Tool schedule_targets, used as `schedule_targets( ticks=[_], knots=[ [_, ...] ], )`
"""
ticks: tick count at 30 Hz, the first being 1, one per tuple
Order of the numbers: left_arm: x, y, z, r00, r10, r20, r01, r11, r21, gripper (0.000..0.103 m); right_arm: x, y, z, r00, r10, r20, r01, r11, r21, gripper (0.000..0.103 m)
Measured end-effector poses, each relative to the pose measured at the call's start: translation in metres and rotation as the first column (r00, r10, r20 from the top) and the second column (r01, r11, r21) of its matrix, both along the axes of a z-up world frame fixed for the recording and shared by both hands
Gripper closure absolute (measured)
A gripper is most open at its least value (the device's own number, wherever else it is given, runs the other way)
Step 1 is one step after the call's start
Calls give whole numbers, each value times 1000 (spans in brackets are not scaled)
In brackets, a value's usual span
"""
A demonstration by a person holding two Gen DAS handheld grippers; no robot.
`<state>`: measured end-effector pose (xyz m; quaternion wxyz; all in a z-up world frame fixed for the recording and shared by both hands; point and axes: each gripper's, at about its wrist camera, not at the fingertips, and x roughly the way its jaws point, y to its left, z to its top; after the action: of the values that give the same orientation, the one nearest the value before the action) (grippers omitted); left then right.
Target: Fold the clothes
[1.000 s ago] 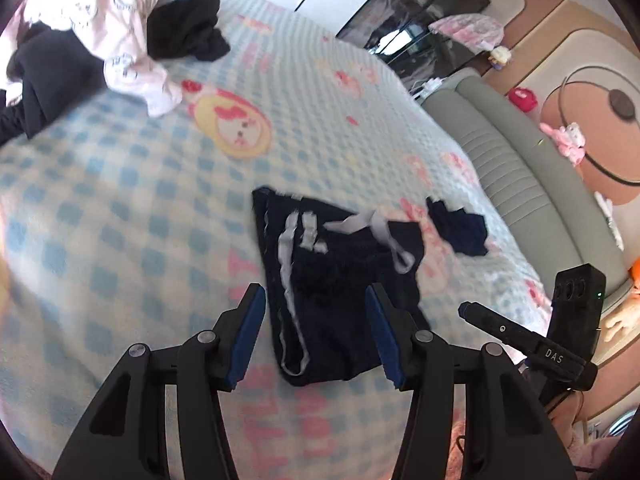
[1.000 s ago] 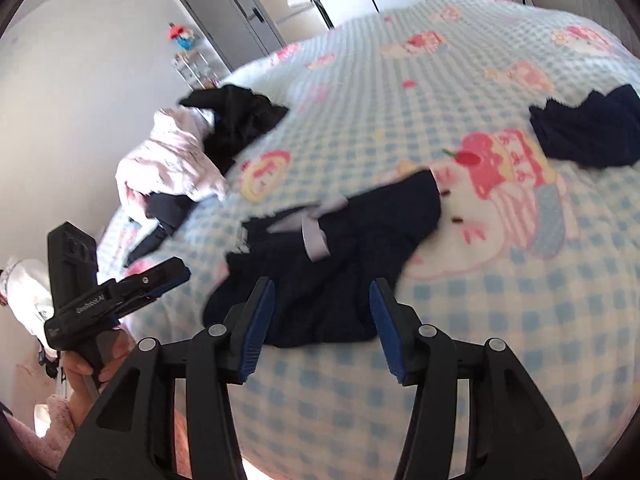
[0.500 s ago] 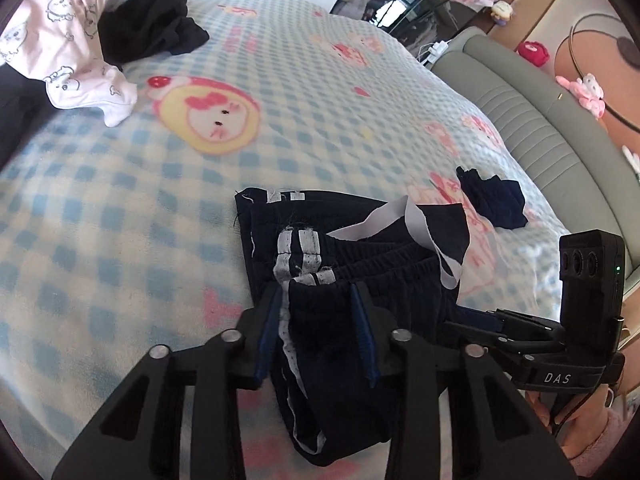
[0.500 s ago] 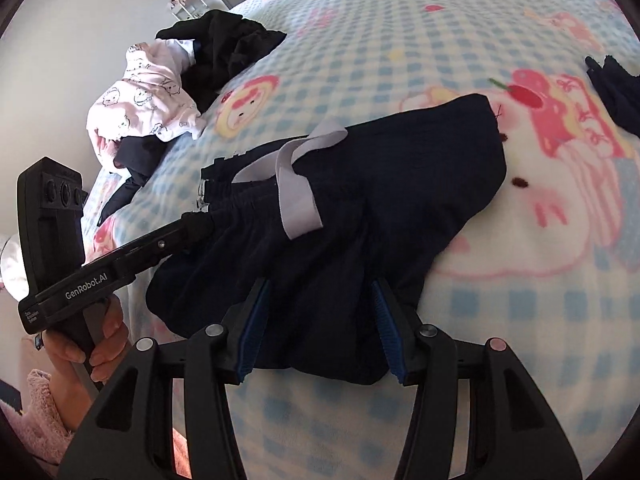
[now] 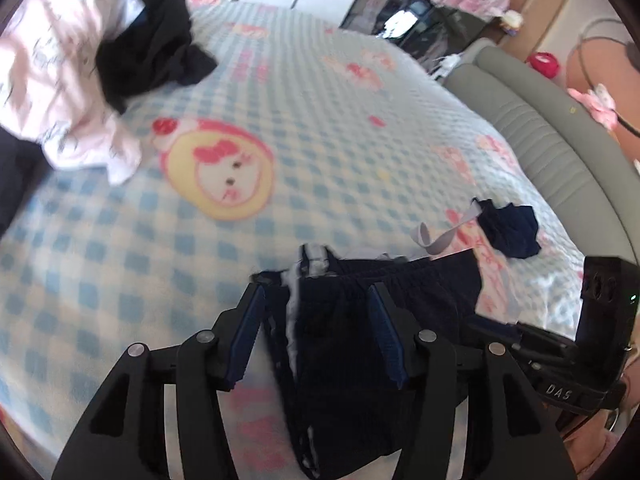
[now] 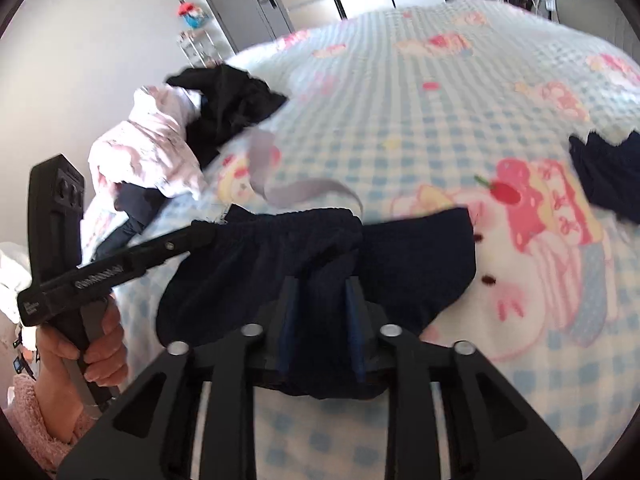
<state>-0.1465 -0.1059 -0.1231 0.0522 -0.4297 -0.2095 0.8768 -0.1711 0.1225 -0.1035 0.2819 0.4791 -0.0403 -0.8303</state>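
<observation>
navy shorts (image 6: 320, 264) held lifted at lower centre of frame, over checked blanket (image 6: 440, 92) | right gripper (image 6: 320, 320) clamped on shorts fabric | left gripper (image 5: 316, 336) fingers spread, shorts waistband between them, grip cannot be told | clothes pile (image 5: 80, 64) seen upper left

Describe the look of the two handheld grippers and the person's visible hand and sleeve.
Both grippers, left gripper and right gripper, are matte black with silver pivot screws and blue pads. White lettering marks the bodies; the right reads "DAS". The bare hand emerges from a fluffy pink sleeve.
</observation>
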Motion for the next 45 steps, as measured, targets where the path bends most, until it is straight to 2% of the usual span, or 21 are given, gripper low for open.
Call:
schedule_targets(
  ticks=[2,3,5,6,11,12,14,15,16,19,22,25,26,28,30,32,33,35,38,42,45],
  knots=[
    [26,-9,7,999,25,-48,-24,999,39,47,-4,6,-17,994,17,104,-17,1000,-4,66],
    [39,-12,10,997,27,-69,-23,998,62,42,3,14,-12,997,10,76,-8,1000,-27,65],
    [55,-17,5,998,37,-46,-31,992,122,37,16,27,-5,998,-6,56,9,998,-58,53],
    [57,-16,-3,1000,20,-23,-16,987,158,37,18,30,-10,997,-16,76,22,997,-77,42],
    [37,12,-38,992,-50,117,43,997,68,39,16,31,-41,988,-48,149,64,993,-102,38],
    [34,17,-43,988,-61,141,54,997,53,48,15,28,-47,989,-45,139,59,993,-98,40],
    [39,18,-36,992,-61,112,54,996,64,65,12,23,-50,989,-68,134,76,996,-56,58],
    [42,18,-33,993,-61,97,54,996,70,79,13,22,-43,990,-63,125,70,996,-57,72],
    [46,18,-27,995,-65,77,59,995,80,83,14,22,-36,992,-57,112,64,996,-57,82],
    [58,24,-11,995,-80,54,78,996,51,88,31,26,-8,999,-28,31,29,999,-46,91],
    [82,35,3,993,-102,52,100,994,35,88,56,36,6,1000,-25,18,26,998,-52,92],
    [113,40,2,992,-114,47,110,990,86,88,87,46,17,1000,-25,-1,25,999,-32,92],
    [122,41,-2,991,-119,57,113,987,110,88,98,51,14,999,-37,-8,37,999,-13,92],
    [126,44,-14,989,-108,104,100,992,78,85,112,58,0,997,-72,23,71,997,18,91],
    [126,41,-21,987,-81,142,74,996,53,81,117,71,-19,987,-115,110,114,993,20,90],
    [134,31,-10,997,-48,59,41,993,108,75,123,79,-19,983,-129,128,131,991,-13,86],
    [137,27,-2,999,-35,6,34,991,131,63,125,80,-10,987,-126,99,129,991,-30,86],
    [136,32,7,997,-67,-38,71,992,104,58,130,78,11,993,-120,15,121,991,-48,85],
    [127,50,-6,994,-109,30,107,992,61,58,131,63,17,996,-86,-30,85,996,-24,79],
    [130,59,-27,986,-91,139,93,996,-4,58,130,61,-13,993,-116,33,114,992,57,79],
    [142,37,-24,993,-19,116,16,1000,26,57,131,71,-22,985,-166,54,161,984,82,78]
  ],
)
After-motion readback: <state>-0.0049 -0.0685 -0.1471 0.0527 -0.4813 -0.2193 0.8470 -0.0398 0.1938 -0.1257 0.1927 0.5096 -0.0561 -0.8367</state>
